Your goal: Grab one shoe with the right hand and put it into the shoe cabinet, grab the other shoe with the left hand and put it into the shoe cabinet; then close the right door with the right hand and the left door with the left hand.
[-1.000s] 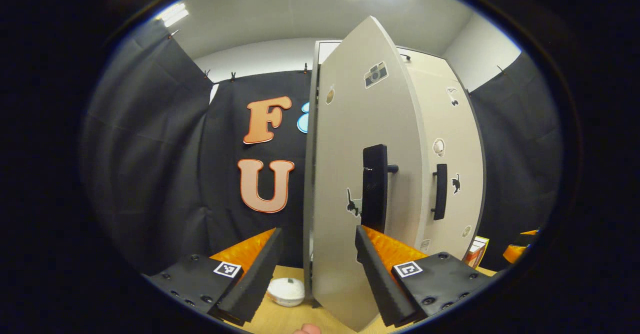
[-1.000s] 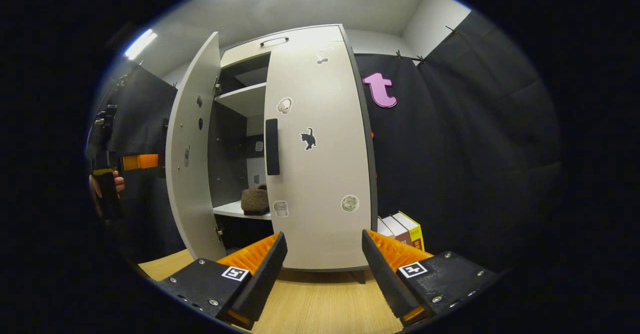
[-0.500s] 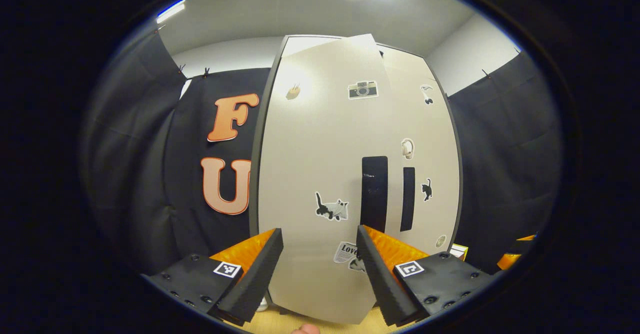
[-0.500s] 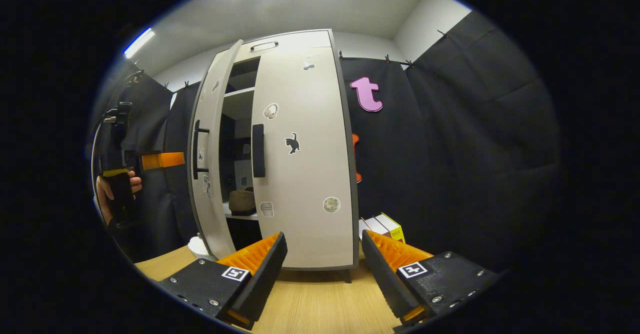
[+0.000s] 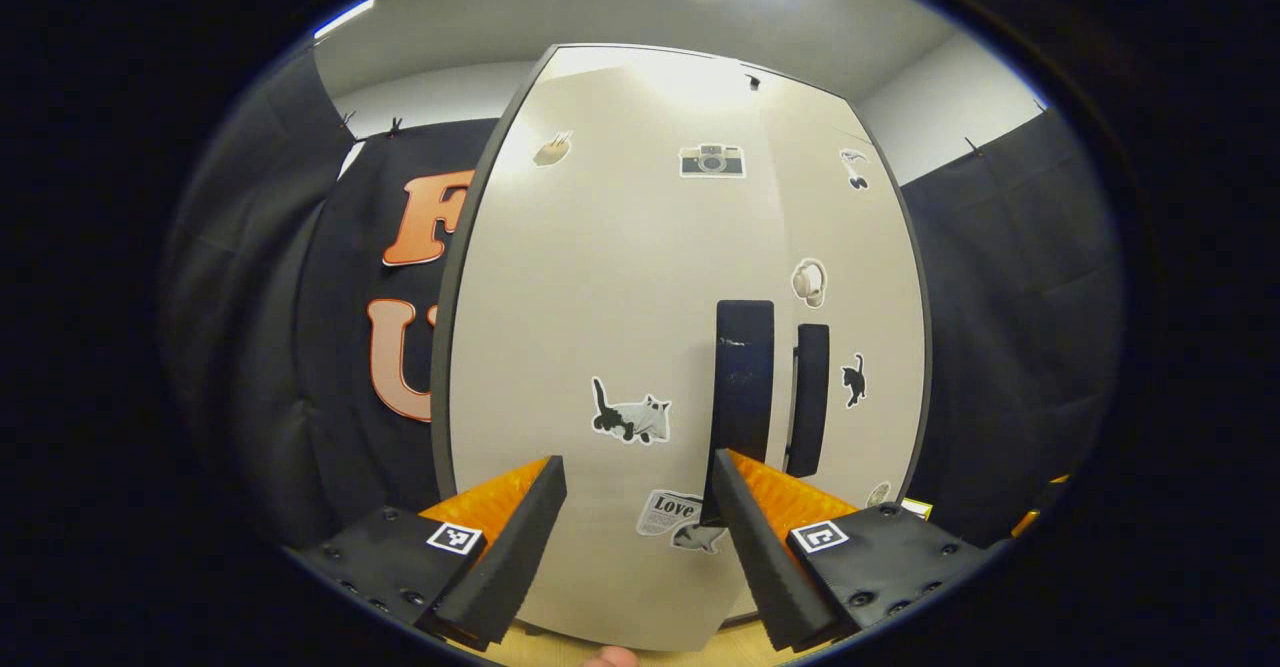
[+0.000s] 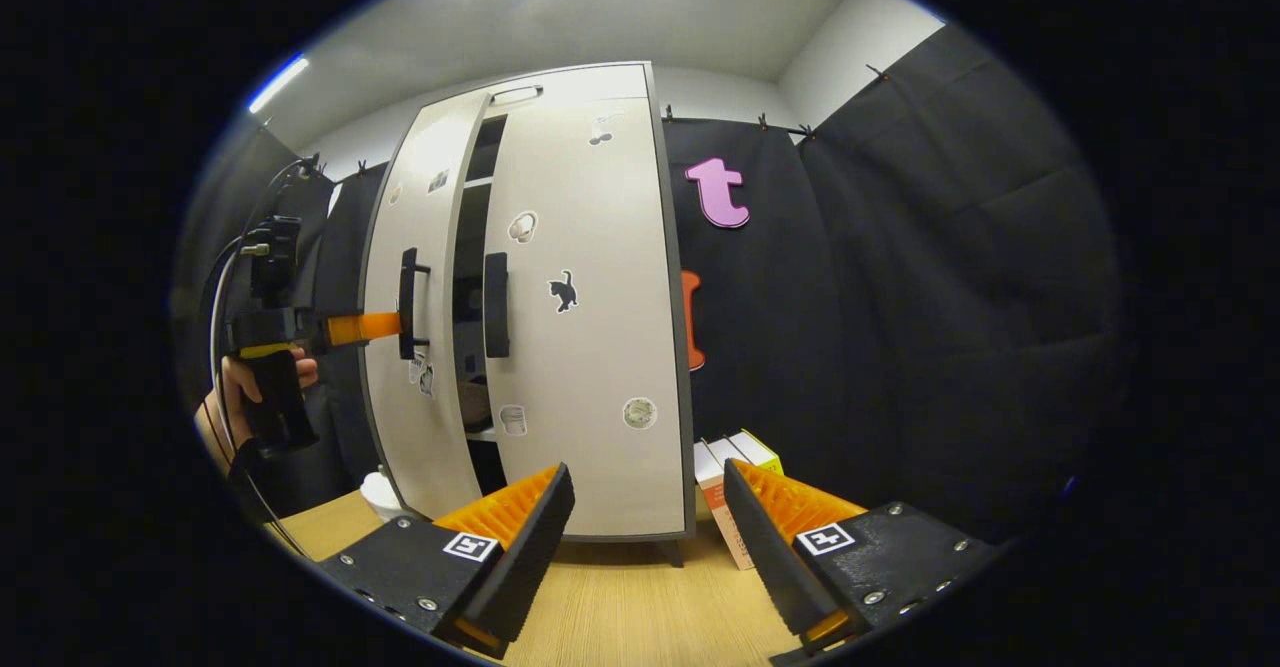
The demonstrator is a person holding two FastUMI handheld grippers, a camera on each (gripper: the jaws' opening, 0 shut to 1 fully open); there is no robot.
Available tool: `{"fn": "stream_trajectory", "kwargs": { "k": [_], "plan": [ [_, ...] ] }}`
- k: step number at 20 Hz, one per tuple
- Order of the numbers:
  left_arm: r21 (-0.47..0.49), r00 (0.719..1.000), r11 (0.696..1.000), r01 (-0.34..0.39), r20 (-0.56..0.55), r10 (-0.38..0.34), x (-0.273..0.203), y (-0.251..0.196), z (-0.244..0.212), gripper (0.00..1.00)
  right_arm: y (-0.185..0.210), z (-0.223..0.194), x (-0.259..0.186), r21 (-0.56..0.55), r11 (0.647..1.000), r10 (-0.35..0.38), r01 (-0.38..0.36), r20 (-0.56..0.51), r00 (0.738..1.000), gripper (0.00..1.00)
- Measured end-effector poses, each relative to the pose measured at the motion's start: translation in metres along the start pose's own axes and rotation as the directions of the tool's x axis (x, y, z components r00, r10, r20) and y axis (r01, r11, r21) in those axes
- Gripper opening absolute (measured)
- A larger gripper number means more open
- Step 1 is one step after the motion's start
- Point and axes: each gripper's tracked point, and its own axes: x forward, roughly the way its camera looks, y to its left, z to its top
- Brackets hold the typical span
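Shoe cabinet [image 6: 600, 347]: pale, upright, centre of the right gripper view, standing on a wooden floor [image 6: 620, 607].

Right door [image 6: 590, 327]: flush against the cabinet front, black handle [image 6: 496, 305] along its left edge, cat sticker [image 6: 565, 290] mid-panel.

Left door [image 6: 415, 327]: left of centre in the right gripper view, ajar by a narrow dark gap beside the right door. In the left gripper view the left door [image 5: 600, 347] takes the middle of the frame, its black handle [image 5: 744, 387] right of centre and the right door's handle [image 5: 810, 397] just beside it.

Shoe [image 6: 478, 402]: a brownish shape glimpsed through the gap, on a shelf inside; details too small to tell.

Left gripper [image 5: 640, 537]: fingers spread apart at the bottom of its own view, holding nothing. In the right gripper view the left gripper [image 6: 385, 327] sits at the left edge, its tip at the left door's handle [image 6: 408, 304]; a hand [image 6: 240, 387] grips its body.

Right gripper [image 6: 645, 547]: bottom centre of its own view, fingers parted and empty, well apart from the cabinet.

Books [image 6: 735, 467]: upright, lower centre, just right of the cabinet's base.

White bowl [image 6: 380, 492]: on the floor, lower left, by the left door's bottom edge.
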Motion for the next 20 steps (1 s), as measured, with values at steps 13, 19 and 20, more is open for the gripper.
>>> {"fn": "stream_trajectory", "kwargs": {
  "k": [13,19,20],
  "plan": [
    [0.021,1.0,1.0,-0.001,-0.003,0.001,0.045,-0.007,-0.006,0.96,-0.015,0.003,0.005,0.008,1.0,-0.027,0.027,0.01,1.0,0.93],
    [0.001,0.999,0.999,-0.034,0.037,0.034,0.004,0.006,0.011,0.96,-0.007,0.002,0.008,0.012,1.0,0.001,-0.001,0.011,1.0,0.93],
    [0.009,0.999,0.999,-0.035,0.041,0.035,-0.009,0.007,0.015,0.96,-0.004,0.002,0.008,0.014,1.0,0.009,-0.009,0.011,1.0,0.93]
  ]
}}
